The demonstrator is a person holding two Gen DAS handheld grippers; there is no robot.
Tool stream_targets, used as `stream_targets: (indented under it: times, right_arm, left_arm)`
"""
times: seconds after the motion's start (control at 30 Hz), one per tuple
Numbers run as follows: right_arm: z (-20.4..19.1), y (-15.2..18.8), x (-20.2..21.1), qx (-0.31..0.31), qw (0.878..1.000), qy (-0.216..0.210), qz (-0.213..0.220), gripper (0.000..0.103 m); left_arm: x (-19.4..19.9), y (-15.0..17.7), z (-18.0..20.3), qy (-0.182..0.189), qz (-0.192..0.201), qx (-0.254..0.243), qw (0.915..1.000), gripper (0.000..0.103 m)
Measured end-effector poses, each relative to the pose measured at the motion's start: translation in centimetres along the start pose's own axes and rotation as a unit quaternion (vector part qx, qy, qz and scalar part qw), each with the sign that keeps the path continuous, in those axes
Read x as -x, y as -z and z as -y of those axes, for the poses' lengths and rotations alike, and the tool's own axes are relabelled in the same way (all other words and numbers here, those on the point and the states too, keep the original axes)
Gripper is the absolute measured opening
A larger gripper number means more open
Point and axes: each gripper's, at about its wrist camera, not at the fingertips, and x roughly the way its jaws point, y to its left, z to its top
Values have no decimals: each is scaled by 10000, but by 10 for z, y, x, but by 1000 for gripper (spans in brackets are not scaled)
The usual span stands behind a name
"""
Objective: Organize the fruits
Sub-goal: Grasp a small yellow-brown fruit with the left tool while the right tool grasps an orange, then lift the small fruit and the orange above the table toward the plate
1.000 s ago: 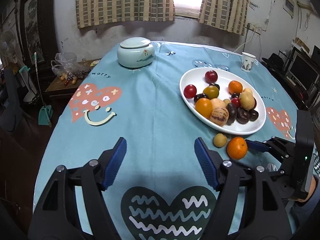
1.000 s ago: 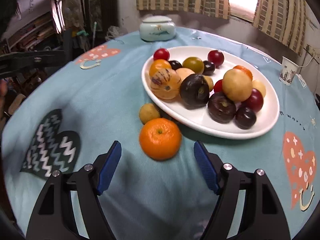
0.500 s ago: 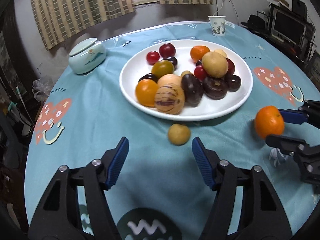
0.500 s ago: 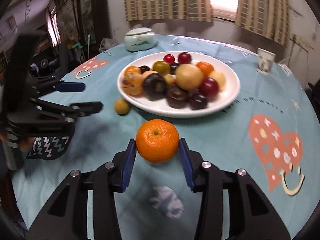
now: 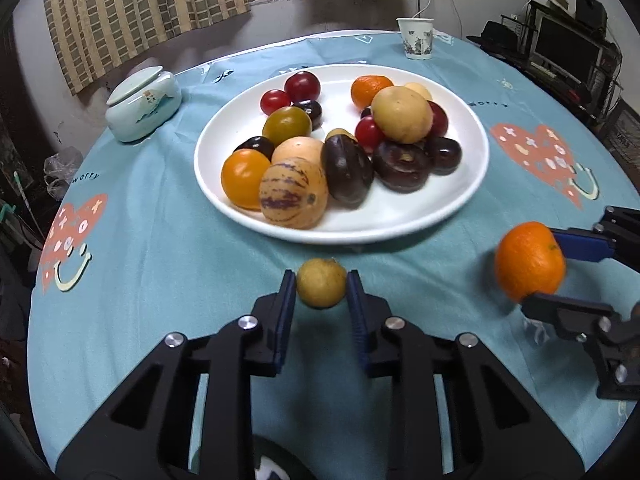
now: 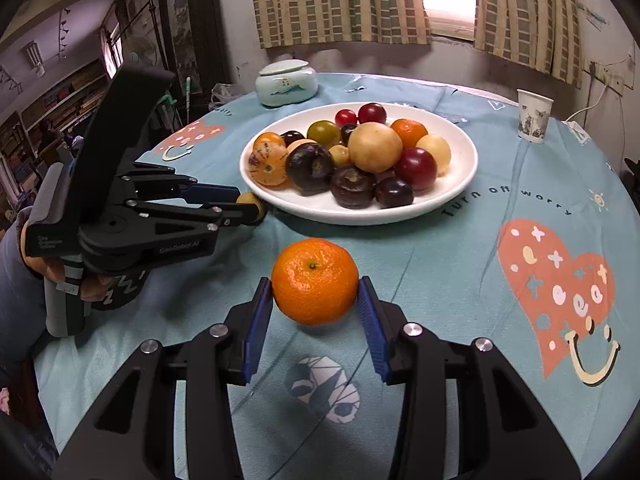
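A round table covered in a light blue cloth (image 5: 152, 248) printed with coral hearts holds a white plate (image 5: 472, 184) piled with fruit — dark plums, red ones, a tan round fruit, a striped melon-like fruit (image 5: 294, 194) at the near rim, and small oranges.

The left gripper (image 5: 321, 290) reaches down toward the table just in front of the plate's near edge. Its blue-padded jaws have just been closing, and they are now pressed against either side of a small yellow-brown fruit (image 5: 321, 289), which sits on or just above the cloth; contact with the cloth cannot be told.

To its right, the right gripper (image 6: 315, 294) clamps a bright orange tangerine (image 6: 315, 281) between its blue pads. The tangerine is near the plate, on the side closest to the camera, and a shadow beneath it suggests it is lifted slightly off the cloth.

From the right wrist view, a hand (image 6: 52, 268) in a dark sleeve grips the handle of the left gripper.

Farther back stand a pale green lidded jar (image 5: 142, 108) and a patterned paper cup (image 5: 416, 38) — both well apart from the plate. Checked curtains (image 6: 336, 0) hang over a bright window behind.
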Motion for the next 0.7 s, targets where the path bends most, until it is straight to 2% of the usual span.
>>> stream_targets:
  times: [0.2,0.43,0.7]
  right_arm:
    - [-6,1,2,93,9999,-78,14,44]
    - [-22,4,10,275,9995,-149,45,44]
    - [-14,17,20,67,10000,-70,13,44]
  left_arm:
    - [38,15,7,190,265,-13,9995,26]
    - [58,23,40,-299,502,-332,9977,26]
    - [60,27,52,-305,441,-305,9981,26]
